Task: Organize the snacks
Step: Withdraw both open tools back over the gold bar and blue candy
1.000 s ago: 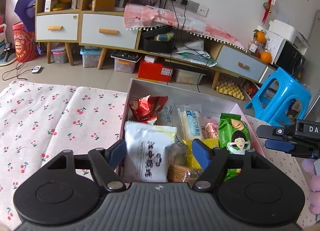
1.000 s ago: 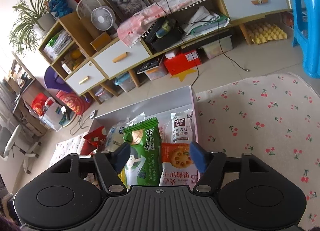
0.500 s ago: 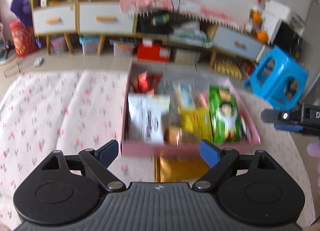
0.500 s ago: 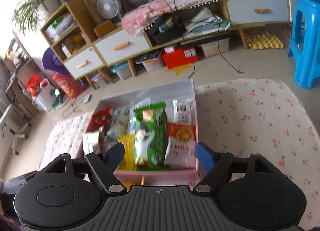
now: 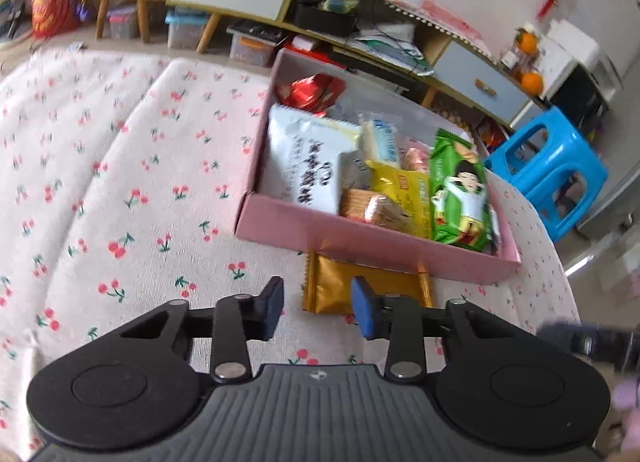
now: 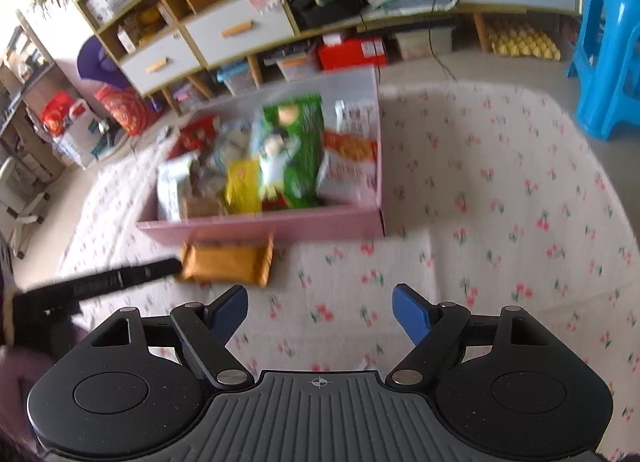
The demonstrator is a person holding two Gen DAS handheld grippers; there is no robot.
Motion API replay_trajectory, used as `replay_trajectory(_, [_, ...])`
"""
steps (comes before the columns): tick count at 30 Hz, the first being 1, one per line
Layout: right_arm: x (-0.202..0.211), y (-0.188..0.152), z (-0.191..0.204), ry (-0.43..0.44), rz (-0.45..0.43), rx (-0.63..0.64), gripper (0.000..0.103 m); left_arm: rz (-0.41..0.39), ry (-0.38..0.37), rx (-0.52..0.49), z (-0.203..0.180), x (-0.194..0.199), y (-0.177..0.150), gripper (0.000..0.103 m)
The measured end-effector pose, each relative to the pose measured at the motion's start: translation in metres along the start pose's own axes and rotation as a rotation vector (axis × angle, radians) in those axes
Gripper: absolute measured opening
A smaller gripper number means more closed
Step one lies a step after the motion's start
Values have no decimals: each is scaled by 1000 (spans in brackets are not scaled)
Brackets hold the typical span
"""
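A gold snack packet [image 5: 332,290] lies on the cherry-print cloth against the front wall of the pink box [image 5: 360,238]. My left gripper [image 5: 318,306] hovers just over the packet's left half. Its jaws are closing with that end between them, and the pads do not press on it. The box holds a white packet [image 5: 316,165], a yellow one [image 5: 400,185], a green one [image 5: 460,189] and more. My right gripper [image 6: 320,306] stands open over bare cloth, right of the gold packet [image 6: 228,262], with nothing between its fingers.
The cherry-print cloth [image 5: 120,181] spreads wide to the left of the box and to its right [image 6: 500,201]. A blue plastic stool [image 5: 548,169] stands off the far right corner. Low cabinets and storage boxes line the wall behind.
Both grippers drew back from over the box to the cloth in front of it. The left one came down over the gold packet and its jaws narrowed; the right one's jaws widened.
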State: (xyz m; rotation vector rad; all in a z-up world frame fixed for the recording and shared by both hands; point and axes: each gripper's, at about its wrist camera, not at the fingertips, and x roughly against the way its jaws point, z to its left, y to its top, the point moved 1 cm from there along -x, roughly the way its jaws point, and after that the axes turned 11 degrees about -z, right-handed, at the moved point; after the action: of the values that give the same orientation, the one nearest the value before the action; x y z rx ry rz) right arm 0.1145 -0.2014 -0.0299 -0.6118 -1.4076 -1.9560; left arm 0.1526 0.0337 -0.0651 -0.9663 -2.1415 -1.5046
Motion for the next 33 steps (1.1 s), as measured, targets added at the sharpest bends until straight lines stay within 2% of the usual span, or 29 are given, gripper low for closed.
replay_trajectory(6, [-21,-18,-11,-66,135,-7,81,-65,-33,55,2,-9,-3,18])
replay_trajectory(10, [-21,-19,-14,-63,144,17,81,-78,-13,58,-1,-7,-7,5])
replay_trajectory(13, [-18,-18,-18,-56,143,7,81,-68,-19,48,-5,-5,-10,2])
replay_trajectory(17, [-15,-19,-24,-15,117,11,81,-40,-19,22,-11,5,-18,1])
replay_trajectory(22, [-13,-27,-28,18,58,139,81,4,-24,-37,-21,23,-34,1])
replay_trajectory(29, [2,-39,-36,96,35,209,81,49,-33,-79,-26,37,-52,1])
replay_trajectory(33, [11,-47,-36,139,23,262,81,56,-36,-154,-33,40,-57,8])
